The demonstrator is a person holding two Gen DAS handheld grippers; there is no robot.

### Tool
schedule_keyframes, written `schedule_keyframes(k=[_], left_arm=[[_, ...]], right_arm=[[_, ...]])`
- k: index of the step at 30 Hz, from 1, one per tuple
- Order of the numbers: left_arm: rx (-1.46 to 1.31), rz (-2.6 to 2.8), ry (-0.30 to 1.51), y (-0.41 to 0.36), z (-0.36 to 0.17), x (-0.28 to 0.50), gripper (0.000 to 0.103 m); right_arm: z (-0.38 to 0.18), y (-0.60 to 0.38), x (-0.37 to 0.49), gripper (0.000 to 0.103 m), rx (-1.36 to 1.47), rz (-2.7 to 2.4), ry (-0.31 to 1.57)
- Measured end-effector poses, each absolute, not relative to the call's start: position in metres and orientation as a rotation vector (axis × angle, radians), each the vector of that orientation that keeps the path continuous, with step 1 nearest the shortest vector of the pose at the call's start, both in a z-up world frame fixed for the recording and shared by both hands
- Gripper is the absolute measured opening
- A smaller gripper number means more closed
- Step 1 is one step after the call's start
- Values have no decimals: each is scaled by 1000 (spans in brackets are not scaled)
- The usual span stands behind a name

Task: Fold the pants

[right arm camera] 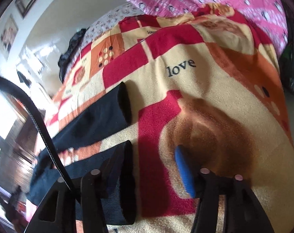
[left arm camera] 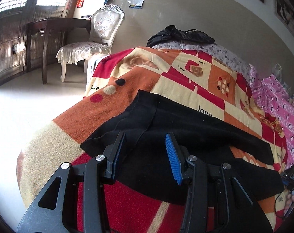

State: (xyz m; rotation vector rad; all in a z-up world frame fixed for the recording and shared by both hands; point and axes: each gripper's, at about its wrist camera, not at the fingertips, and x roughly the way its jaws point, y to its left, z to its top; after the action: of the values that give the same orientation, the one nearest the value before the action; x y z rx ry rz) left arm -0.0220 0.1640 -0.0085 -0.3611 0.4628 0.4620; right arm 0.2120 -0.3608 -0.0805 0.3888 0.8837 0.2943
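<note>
Black pants [left arm camera: 185,128] lie spread flat on a red, orange and cream patterned blanket [left arm camera: 166,81] on a bed. In the left wrist view my left gripper [left arm camera: 146,149] is open just above the waist end, its blue pads apart and empty. In the right wrist view the two legs run left to right, with the far cuff [right arm camera: 124,103] and the near cuff [right arm camera: 127,182] ending at mid-frame. My right gripper [right arm camera: 147,167] is open and empty; its left finger sits over the near cuff, its right finger over bare blanket [right arm camera: 214,89].
A pink patterned quilt [left arm camera: 278,104] is bunched at the bed's right side. A black jacket [left arm camera: 178,35] lies at the far end. A white chair [left arm camera: 96,44] and dark wooden desk [left arm camera: 55,29] stand on the floor to the left. A black cable [right arm camera: 40,128] crosses the right wrist view.
</note>
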Motion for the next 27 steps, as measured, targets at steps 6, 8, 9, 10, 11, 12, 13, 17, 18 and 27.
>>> schedule_keyframes(k=[6, 8, 9, 10, 11, 12, 13, 17, 18, 27], left_arm=[[-297, 400, 420, 147, -4, -24, 41], [-284, 371, 409, 143, -4, -25, 41], [-279, 362, 408, 141, -4, -26, 41], [-274, 355, 410, 140, -4, -25, 41], [-273, 351, 412, 140, -5, -24, 41], [-277, 342, 416, 140, -5, -23, 42], [-287, 328, 422, 142, -6, -22, 42], [-343, 320, 475, 152, -11, -14, 41], [-359, 324, 481, 155, -12, -14, 41], [-394, 371, 539, 169, -7, -7, 41]], right_arm=[[-77, -321, 217, 86, 134, 291, 939], [-79, -315, 216, 86, 53, 286, 948], [-80, -314, 216, 86, 45, 279, 948], [-80, -315, 216, 87, 46, 276, 948], [-81, -314, 216, 88, 43, 273, 947], [-82, -313, 215, 88, 33, 270, 948], [-83, -312, 214, 88, 20, 265, 947], [-83, -311, 215, 89, 11, 261, 947], [-83, -312, 215, 89, 12, 263, 947], [-82, -310, 216, 91, 13, 272, 947]])
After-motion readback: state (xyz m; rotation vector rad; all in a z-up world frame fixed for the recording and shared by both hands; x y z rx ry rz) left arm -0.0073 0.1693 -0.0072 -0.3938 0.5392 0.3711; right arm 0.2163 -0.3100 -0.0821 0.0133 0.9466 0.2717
